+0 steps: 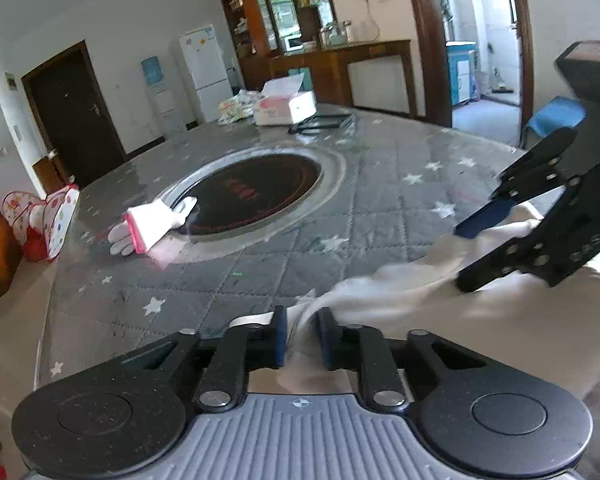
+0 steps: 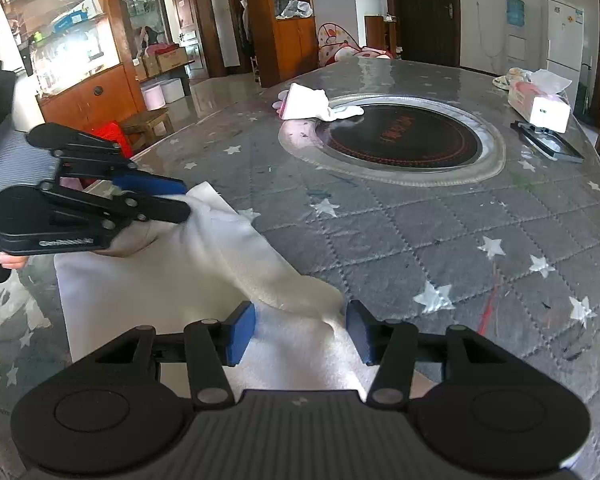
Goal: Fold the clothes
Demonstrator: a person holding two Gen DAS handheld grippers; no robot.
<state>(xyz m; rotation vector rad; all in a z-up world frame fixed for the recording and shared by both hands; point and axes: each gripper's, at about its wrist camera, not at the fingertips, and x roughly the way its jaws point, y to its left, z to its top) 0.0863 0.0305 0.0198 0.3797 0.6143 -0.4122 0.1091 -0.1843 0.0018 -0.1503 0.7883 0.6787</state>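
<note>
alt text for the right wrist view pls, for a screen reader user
The right gripper, jaws open, sits over a white garment lying on a grey star-patterned table. At left, the left gripper is at the garment's far corner. Farther back, a folded white cloth lies beside a round black inset.

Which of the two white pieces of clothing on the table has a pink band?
The small folded one by the rim of the round black hob. The large white cloth between the grippers is plain, with no pink visible.
</note>
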